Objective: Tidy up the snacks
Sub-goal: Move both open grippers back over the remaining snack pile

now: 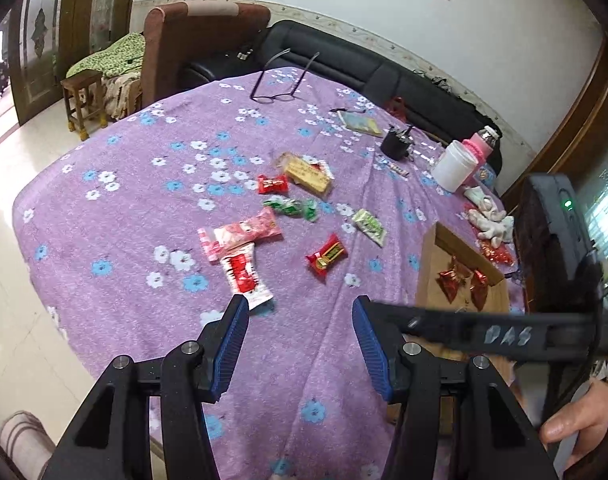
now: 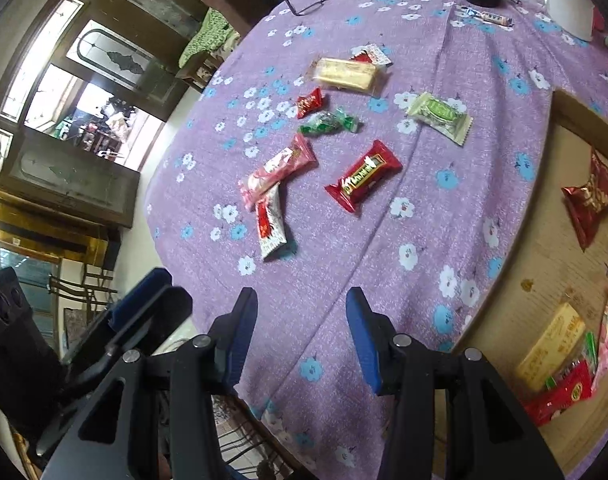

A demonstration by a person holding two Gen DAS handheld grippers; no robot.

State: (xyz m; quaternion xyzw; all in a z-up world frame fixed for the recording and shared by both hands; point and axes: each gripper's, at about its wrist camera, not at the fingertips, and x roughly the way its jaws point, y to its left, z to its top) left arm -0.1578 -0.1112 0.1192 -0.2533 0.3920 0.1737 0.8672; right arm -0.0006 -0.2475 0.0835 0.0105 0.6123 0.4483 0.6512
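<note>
Left wrist view: left gripper [image 1: 300, 312] hung over the table [image 1: 104, 208], fingers [image 1: 232, 344] about half open, nothing between them. Loose snacks lay scattered mid-table: red-and-white packet [image 1: 244, 276] nearest, just past the left fingertip, its far end touching the pink packet [image 1: 240, 236]; red bar [image 1: 325, 256] apart to the right. Cardboard box [image 1: 439, 256] sat at right with two red snacks already inside.

Right wrist view: right gripper [image 2: 302, 308] also empty, fingers [image 2: 363, 340] part open, a bit narrower. Red bar [image 2: 363, 176] lay straight ahead, flat, alone, glossy wrapper. Pale green packet [image 2: 439, 118] and yellow bar [image 2: 347, 74] lay farther back. Box [image 2: 543, 272] at right held several snacks in its near corner.

Judgement: mid-task, between picks, reaching for the next snack. Next move probably needs a descent onto one packet with fingers straddling its short side. Wrappers look thin, slippery and flat on cloth, so pinching the fabric is a risk.
</note>
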